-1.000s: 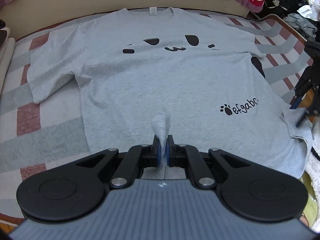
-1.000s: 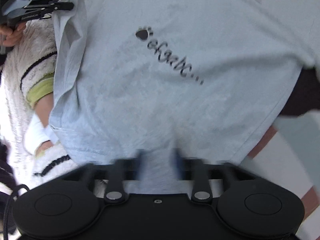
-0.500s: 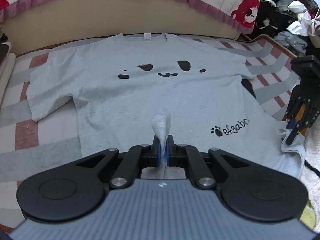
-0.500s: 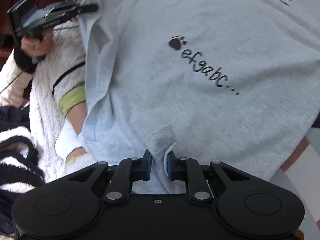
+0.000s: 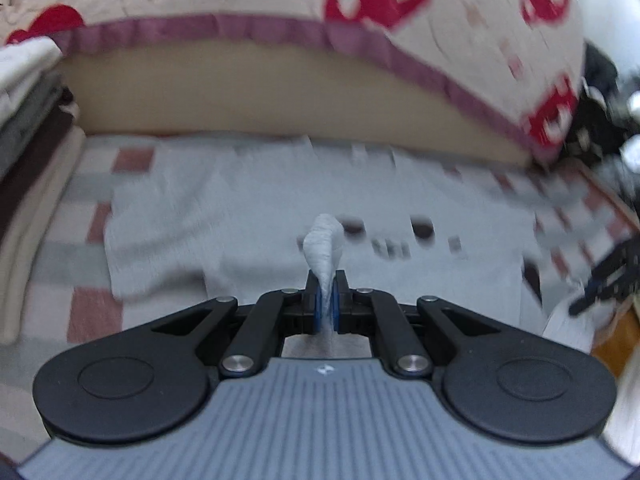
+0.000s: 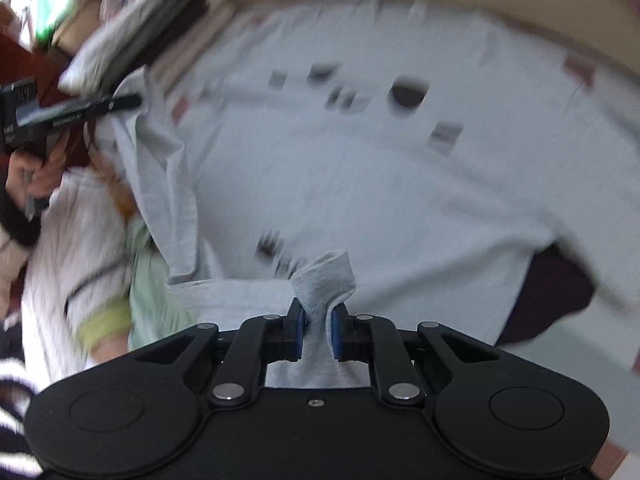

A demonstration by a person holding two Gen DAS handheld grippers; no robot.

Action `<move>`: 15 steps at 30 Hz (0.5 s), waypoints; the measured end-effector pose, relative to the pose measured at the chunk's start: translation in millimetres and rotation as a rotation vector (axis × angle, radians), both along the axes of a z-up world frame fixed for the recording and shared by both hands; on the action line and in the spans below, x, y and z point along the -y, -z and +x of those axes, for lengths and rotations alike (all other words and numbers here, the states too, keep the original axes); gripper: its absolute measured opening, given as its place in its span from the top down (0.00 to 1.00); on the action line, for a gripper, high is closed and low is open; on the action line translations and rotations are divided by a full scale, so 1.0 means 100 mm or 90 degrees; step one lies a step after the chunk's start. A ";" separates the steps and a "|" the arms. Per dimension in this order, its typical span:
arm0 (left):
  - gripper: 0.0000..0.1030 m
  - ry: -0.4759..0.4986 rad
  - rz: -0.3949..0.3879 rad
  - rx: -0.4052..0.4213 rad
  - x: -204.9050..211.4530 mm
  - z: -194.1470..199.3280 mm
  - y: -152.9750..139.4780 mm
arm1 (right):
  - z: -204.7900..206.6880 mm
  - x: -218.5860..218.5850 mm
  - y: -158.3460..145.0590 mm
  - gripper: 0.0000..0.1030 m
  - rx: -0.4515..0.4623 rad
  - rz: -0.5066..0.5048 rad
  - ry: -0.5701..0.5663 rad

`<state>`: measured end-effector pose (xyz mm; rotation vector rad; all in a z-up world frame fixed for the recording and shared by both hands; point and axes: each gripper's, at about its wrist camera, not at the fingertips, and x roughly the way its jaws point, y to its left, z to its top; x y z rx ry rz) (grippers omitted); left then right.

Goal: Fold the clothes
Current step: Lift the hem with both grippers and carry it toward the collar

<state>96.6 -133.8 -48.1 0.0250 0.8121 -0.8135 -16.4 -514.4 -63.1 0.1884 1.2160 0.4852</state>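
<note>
seemingly soft matt cloth t-shirt [image 6: 360,184]

No lettering can be read: the dark print on the grey T-shirt [image 6: 360,168], toward twelve o'clock, is blurred.

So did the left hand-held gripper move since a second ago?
Yes. The left hand-held gripper, gripping the grey T-shirt, went up and tilted up: the bed cover's purple trim now fills the top.

Left gripper [image 5: 327,300] clamped tight on a pinch of grey t-shirt [image 5: 324,248], right gripper [image 6: 318,330] pinching another fold, both angled downward
</note>
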 end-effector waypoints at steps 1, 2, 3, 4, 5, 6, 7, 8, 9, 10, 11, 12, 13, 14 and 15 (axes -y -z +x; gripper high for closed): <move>0.95 -0.016 -0.010 0.003 0.04 0.10 -0.03 | 0.06 0.05 -0.06 0.84 0.034 -0.003 0.022; 0.95 -0.033 -0.017 0.003 0.09 0.20 -0.03 | 0.12 0.10 -0.11 0.84 0.076 -0.011 0.047; 0.95 -0.051 -0.018 -0.001 0.16 0.29 0.01 | 0.17 0.15 -0.15 0.84 0.117 -0.021 0.078; 0.95 -0.069 -0.015 -0.006 0.24 0.38 0.07 | 0.24 0.20 -0.17 0.84 0.150 -0.030 0.117; 0.95 -0.086 -0.013 -0.011 0.31 0.47 0.13 | 0.30 0.26 -0.14 0.84 0.173 -0.035 0.164; 0.95 -0.104 -0.003 -0.012 0.40 0.54 0.22 | 0.35 0.32 -0.07 0.84 0.188 -0.035 0.214; 0.95 -0.118 0.011 -0.005 0.47 0.58 0.34 | 0.39 0.36 0.02 0.84 0.197 -0.039 0.262; 0.95 -0.132 0.024 0.005 0.52 0.61 0.47 | 0.44 0.39 0.14 0.84 0.191 -0.055 0.309; 0.95 -0.139 0.052 0.017 0.57 0.63 0.60 | 0.48 0.39 0.25 0.84 0.177 -0.084 0.341; 0.95 -0.145 0.084 0.029 0.62 0.65 0.74 | 0.52 0.39 0.35 0.83 0.165 -0.117 0.362; 0.95 -0.150 0.117 0.041 0.66 0.66 0.87 | 0.55 0.38 0.44 0.82 0.160 -0.140 0.375; 0.95 -0.150 0.133 0.032 0.68 0.71 0.95 | 0.56 0.36 0.50 0.80 0.168 -0.153 0.374; 0.95 -0.152 0.127 0.016 0.66 0.76 0.97 | 0.56 0.34 0.54 0.80 0.180 -0.167 0.366; 0.95 -0.155 0.116 0.000 0.63 0.80 0.97 | 0.56 0.33 0.56 0.80 0.199 -0.178 0.363; 0.95 -0.158 0.105 -0.006 0.60 0.83 0.96 | 0.55 0.33 0.55 0.77 0.226 -0.185 0.364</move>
